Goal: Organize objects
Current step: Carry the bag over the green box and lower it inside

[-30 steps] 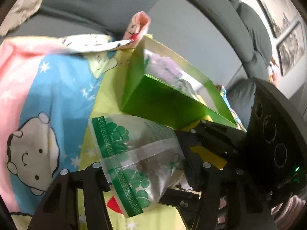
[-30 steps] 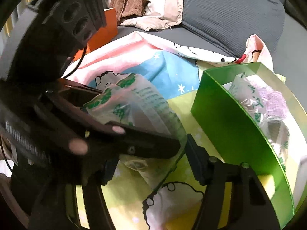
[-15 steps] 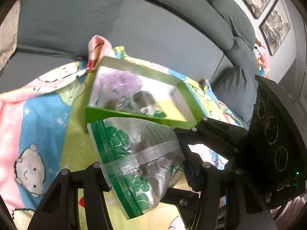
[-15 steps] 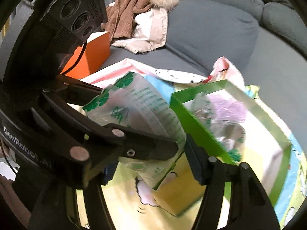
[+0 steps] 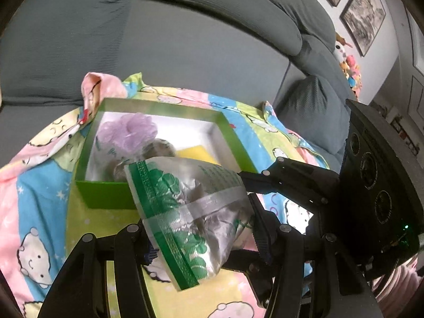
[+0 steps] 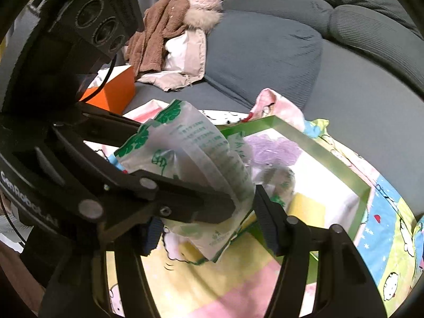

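In the left wrist view, the cartoon-print blanket (image 5: 39,185) covers the grey sofa (image 5: 185,39). On it sits the green box (image 5: 106,193), open, with a purple mesh puff (image 5: 129,129) and a yellow sponge (image 5: 196,152) inside. The green-printed plastic bag (image 5: 185,212) hangs over the box's near wall, clamped by both the left tool (image 5: 201,238) and the right tool (image 6: 206,228). In the right wrist view an orange box (image 6: 114,92) and a brown coat (image 6: 164,29) lie behind.
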`<state>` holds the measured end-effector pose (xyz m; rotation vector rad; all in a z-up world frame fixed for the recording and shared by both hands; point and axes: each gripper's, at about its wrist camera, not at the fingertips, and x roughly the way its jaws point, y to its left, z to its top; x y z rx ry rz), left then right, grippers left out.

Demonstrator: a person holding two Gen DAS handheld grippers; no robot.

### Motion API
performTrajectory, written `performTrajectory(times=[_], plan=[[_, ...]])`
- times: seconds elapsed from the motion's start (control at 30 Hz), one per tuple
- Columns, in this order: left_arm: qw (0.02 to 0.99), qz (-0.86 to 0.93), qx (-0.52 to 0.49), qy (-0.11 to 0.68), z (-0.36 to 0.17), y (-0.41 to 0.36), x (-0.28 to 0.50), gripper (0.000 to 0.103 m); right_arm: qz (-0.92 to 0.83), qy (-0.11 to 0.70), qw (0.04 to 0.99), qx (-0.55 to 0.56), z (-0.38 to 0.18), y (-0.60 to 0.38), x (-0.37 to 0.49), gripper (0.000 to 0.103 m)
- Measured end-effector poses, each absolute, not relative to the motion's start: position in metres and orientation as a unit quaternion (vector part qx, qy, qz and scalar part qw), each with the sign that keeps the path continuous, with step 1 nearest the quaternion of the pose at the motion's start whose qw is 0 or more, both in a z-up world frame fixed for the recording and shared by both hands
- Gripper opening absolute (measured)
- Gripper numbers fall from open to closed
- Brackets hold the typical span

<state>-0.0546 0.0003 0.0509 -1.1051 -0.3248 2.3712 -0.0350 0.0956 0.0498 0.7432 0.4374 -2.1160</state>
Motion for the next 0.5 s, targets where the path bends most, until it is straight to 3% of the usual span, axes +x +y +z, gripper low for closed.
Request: performTrajectory(times=[0.5], plan=[[0.252,0.88,-0.398,-0.061,0.066,0.041,-0.089,0.057,-0.865,0.158,0.37,0.301,0.054,0.125,-0.072,0.061]])
